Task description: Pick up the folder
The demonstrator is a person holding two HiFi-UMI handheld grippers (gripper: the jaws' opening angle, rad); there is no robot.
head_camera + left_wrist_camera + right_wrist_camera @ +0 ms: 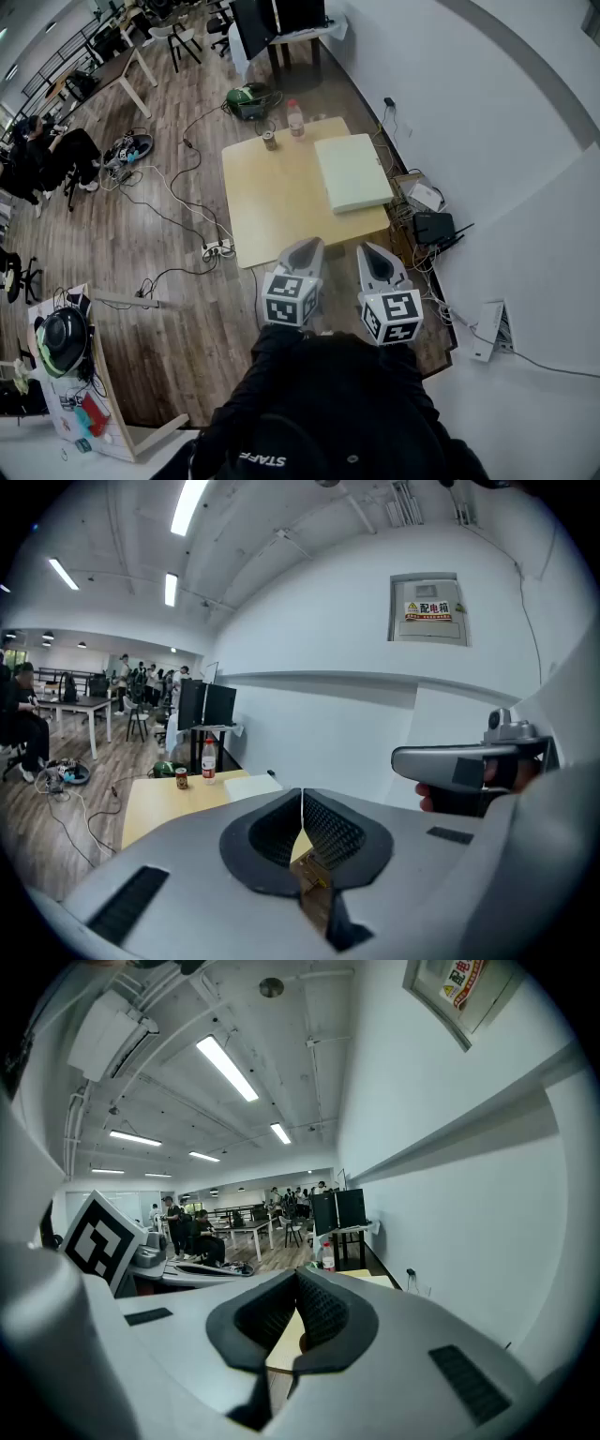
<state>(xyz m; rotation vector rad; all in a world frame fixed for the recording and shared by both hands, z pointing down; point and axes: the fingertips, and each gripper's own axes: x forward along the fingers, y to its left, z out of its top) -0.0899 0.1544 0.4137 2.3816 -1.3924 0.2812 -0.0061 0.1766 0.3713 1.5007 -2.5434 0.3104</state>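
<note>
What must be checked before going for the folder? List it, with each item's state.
1. Folder in sight, flat on the table, nothing on it: ok.
2. Left gripper empty: ok, fingers together on nothing.
3. Right gripper empty: ok, same.
4. Fingers open for a grasp: not ok, both pairs shut.
5. Grippers at the folder: not ok, both are short of the table's near edge.
6. Bottle and can clear of the folder: ok, they stand apart from it at the far edge.
</note>
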